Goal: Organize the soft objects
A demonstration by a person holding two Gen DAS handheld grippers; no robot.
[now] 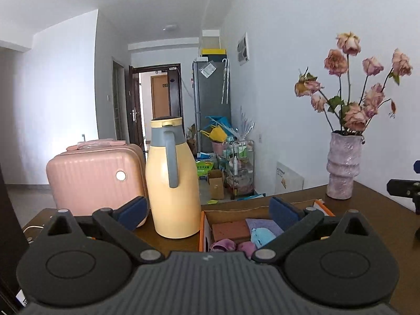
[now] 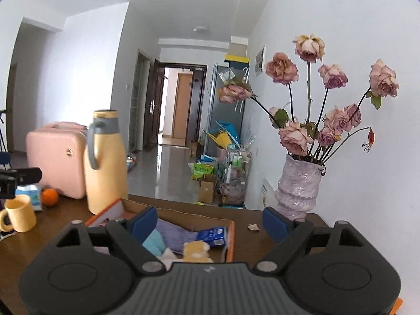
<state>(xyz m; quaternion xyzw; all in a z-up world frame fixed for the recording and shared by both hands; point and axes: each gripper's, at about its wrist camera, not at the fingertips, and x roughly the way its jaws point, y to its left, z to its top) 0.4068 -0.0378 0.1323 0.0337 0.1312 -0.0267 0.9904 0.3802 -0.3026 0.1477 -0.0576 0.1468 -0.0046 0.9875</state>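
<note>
An orange-edged cardboard box (image 1: 236, 214) sits on the brown table just below and ahead of both grippers. In the left wrist view it holds a purple cloth (image 1: 258, 224), a light blue soft toy (image 1: 262, 236), purple soft pieces (image 1: 223, 245) and a reddish-brown block (image 1: 231, 229). The right wrist view shows the same box (image 2: 183, 214) with the purple cloth (image 2: 176, 233), a light blue soft item (image 2: 153, 244), a yellow plush (image 2: 195, 252) and a blue carton (image 2: 212, 236). My left gripper (image 1: 208, 210) and right gripper (image 2: 208, 223) both stand wide open above the box, gripping nothing.
A yellow thermos jug (image 1: 173, 183) and a pink suitcase (image 1: 97, 176) stand left of the box. A lilac vase of dried roses (image 1: 342, 168) is at the table's far right, by the wall. A yellow mug (image 2: 19, 214), an orange (image 2: 50, 197) and a tissue pack (image 2: 30, 193) lie at the left.
</note>
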